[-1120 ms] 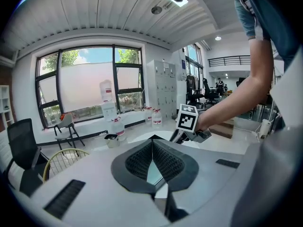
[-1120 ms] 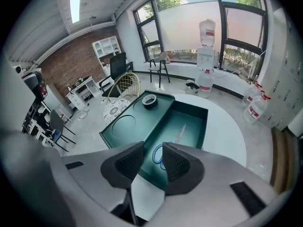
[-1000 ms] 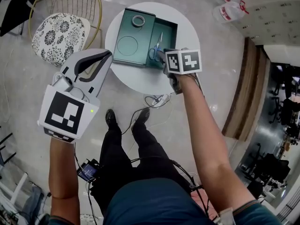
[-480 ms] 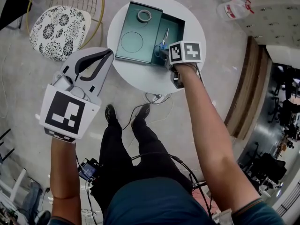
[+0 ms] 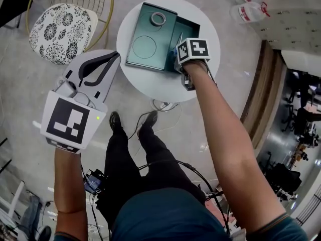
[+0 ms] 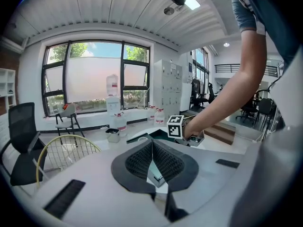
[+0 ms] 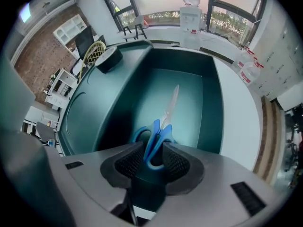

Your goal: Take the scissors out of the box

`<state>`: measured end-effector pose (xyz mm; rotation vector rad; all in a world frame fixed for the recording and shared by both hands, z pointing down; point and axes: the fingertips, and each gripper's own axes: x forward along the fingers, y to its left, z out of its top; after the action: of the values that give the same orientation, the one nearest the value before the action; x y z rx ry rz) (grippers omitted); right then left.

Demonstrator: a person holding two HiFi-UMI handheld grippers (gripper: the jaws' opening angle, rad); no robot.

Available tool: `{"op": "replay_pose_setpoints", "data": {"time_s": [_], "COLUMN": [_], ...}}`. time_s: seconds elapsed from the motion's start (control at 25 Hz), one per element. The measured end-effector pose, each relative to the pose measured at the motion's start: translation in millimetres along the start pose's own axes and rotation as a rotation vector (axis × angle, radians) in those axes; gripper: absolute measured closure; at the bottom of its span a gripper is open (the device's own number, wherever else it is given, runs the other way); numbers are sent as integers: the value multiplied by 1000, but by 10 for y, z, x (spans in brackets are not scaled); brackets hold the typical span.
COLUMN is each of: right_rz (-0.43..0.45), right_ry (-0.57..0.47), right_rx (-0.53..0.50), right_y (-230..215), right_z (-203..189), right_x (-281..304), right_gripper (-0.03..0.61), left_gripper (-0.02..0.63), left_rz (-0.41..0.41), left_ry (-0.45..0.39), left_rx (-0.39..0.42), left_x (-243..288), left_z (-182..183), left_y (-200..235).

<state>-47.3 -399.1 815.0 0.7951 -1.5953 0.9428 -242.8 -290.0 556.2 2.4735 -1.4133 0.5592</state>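
My main worry was the hold itself: my right gripper [image 7: 152, 153] had its fingers closed on only the blue handle end of the scissors [image 7: 157, 130]. All the blade length hung out beyond the pads, so I judged that a quick lift could let them swivel in the grip or slide out and drop. The tip could also have caught the far wall of the box [image 7: 210, 108] if I had pulled up and back at a slant, and that might have dragged the box across the white counter [image 5: 150, 87]. One handle loop sat outside the fingers to the left, so the blades might have fallen open as well. The scissors lay inside the box's open compartment, low against its floor, beside the lid [image 5: 145, 36] that carried a roll of tape [image 5: 159, 18]. Their long axis ran almost in line with my fingers, handles nearest me. The blades pointed away toward the far wall, leaning slightly right. My left gripper [image 6: 152, 148] hung well apart from the counter, its fingers pressed together on nothing.
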Motion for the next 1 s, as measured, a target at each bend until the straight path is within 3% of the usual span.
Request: {"op": "replay_pose_setpoints", "data": {"time_s": [0.32, 0.64, 1.0], "right_rz": [-7, 21, 46], "right_ry": [95, 49, -56], "right_rx": [49, 86, 138], "right_y": [-16, -35, 52], "right_z": [-20, -26, -30], "right_x": [83, 107, -82], "right_gripper": [453, 486, 486], "left_gripper": [594, 594, 594], "left_rz": [17, 19, 14], "left_ry": [-25, -23, -16], "left_rx": [-31, -25, 2], "left_x": [-117, -170, -177], "left_z": [-90, -205, -3], "left_y": [196, 258, 186]}}
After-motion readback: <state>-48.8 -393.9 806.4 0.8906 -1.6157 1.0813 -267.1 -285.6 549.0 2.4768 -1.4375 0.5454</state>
